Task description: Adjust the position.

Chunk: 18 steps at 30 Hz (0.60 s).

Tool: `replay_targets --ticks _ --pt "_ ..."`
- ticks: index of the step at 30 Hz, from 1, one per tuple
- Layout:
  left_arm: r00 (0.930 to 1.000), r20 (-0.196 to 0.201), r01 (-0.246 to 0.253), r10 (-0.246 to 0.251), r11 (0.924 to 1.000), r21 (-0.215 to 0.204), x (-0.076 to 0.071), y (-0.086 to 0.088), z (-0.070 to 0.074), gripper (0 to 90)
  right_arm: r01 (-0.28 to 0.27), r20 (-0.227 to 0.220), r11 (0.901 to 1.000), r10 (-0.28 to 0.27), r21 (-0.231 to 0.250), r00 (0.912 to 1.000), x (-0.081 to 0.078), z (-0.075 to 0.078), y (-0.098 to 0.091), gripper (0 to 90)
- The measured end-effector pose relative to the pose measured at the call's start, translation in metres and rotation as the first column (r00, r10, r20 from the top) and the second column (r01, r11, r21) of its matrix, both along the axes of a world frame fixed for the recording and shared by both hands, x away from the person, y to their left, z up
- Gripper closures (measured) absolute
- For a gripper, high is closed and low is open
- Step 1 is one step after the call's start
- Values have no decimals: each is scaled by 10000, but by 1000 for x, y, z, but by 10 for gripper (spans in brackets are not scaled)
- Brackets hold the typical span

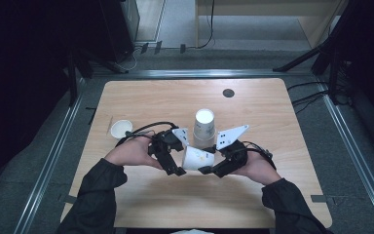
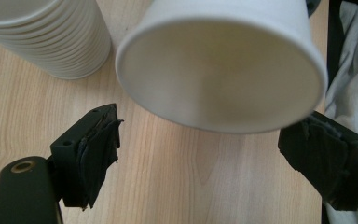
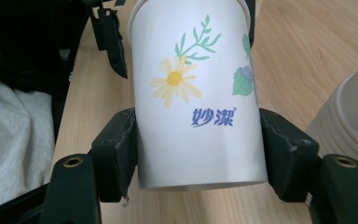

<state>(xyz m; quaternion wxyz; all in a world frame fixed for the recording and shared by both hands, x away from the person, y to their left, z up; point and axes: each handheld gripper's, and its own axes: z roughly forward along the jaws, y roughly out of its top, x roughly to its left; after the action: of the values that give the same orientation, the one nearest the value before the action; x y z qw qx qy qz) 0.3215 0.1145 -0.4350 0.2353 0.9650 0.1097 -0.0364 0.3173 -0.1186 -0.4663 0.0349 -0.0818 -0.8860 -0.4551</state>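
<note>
High view: a paper cup (image 1: 196,158) lies tipped on its side above the wooden table (image 1: 272,195), between the left gripper (image 1: 171,163) and the right gripper (image 1: 213,168), just in front of an upside-down stack of paper cups (image 1: 204,127). A single small cup (image 1: 121,128) stands apart at the table's left.
Left gripper view: looks into the cup's (image 2: 223,65) open mouth, plain off-white inside, rim rolled. The stack (image 2: 51,37) sits at upper left, its nested rims showing as ridges.
Right gripper view: shows the cup's (image 3: 198,98) outer wall, white with a yellow daisy, green sprigs, a pale purple flower at the edge and blue Chinese lettering; its base points toward the camera.
Left gripper state: jaws spread wide on either side of the rim, pads clear of it.
Right gripper (image 3: 198,154) state: pinching the cup near its base, both pads pressed to the wall.
Cup position: held off the table, roughly level, mouth toward the left gripper.
</note>
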Motion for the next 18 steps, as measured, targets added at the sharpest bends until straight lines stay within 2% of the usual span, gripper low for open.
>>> replay_targets --ticks 6,11,13,16,18 --pt "9996 -50 -276 272 9962 -826 -3 14 -3 129 77 -69 9998 -76 171 9999 1 2 -4 348" --pt "9980 -47 -631 630 9913 -1151 -7 22 -10 130 140 -169 9996 -136 249 9998 1 4 -7 347" --pt "9973 -149 -733 719 9857 -1518 -8 26 -12 130 151 -181 9995 -146 263 9997 1 4 -7 347" --pt "9965 -14 -820 830 9804 -1790 -12 27 -14 130 125 -229 9995 -118 280 9997 1 4 -7 347" --pt "9961 -104 -881 878 9753 -2024 -13 28 -15 130 106 -243 9995 -99 298 9997 1 4 -7 346"
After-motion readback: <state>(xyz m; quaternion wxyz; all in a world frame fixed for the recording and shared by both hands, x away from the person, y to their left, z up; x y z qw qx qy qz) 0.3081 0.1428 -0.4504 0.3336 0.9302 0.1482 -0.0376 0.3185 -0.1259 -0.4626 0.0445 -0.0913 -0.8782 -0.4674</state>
